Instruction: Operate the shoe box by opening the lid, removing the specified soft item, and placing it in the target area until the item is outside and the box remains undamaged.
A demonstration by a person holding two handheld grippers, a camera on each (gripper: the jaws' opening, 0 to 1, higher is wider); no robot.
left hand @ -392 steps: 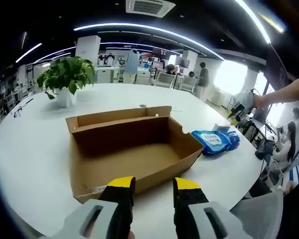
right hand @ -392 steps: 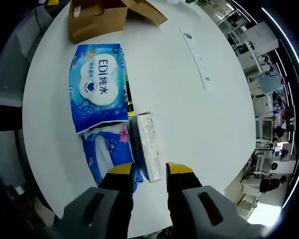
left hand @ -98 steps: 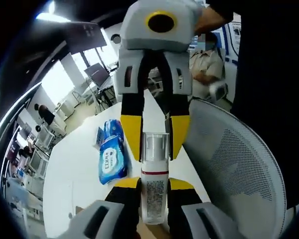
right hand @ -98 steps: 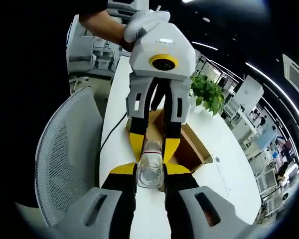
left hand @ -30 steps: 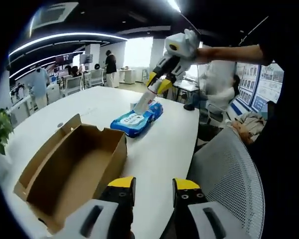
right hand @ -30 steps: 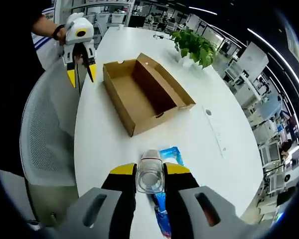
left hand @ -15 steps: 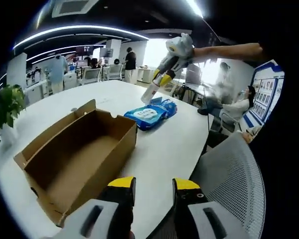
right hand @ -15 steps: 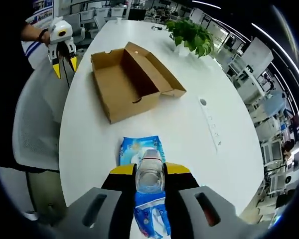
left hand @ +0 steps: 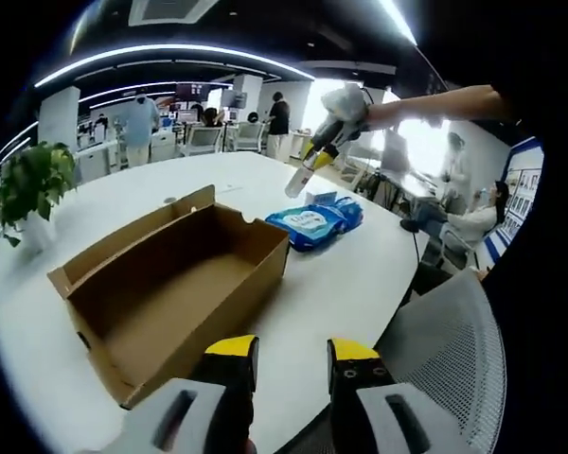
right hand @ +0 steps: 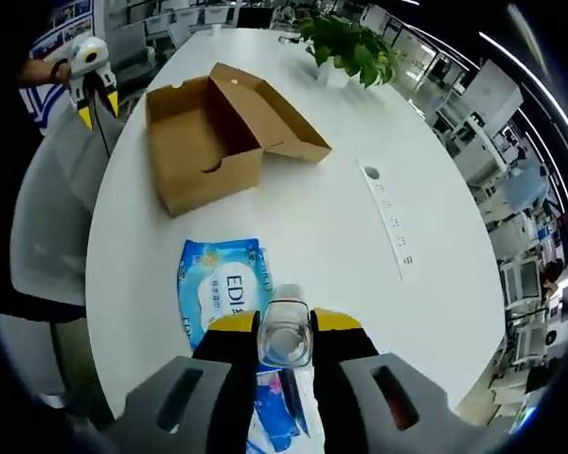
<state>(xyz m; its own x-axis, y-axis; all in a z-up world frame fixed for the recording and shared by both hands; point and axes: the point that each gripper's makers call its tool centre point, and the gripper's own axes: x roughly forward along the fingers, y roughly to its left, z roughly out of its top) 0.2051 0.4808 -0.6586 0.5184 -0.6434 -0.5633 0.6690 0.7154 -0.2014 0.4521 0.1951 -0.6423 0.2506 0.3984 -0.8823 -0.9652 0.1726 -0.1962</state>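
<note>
Box [left hand: 170, 284] sits on the table [left hand: 331, 293], directly ahead of the left gripper [left hand: 292, 355]. Wipes pack [left hand: 312, 223] lies on the table beyond the box, to its right. Plant [left hand: 28, 184] stands left of the box. Right gripper [right hand: 284, 326] holds a bottle [right hand: 284, 331] above the wipes. Chair [left hand: 445, 350] at the table edge, right.

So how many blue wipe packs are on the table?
2, I think. One big blue wipe pack lies flat beside the right claw, which holds a clear bottle. A second blue pack peeks out under that claw, mostly hidden. More could be underneath.
</note>
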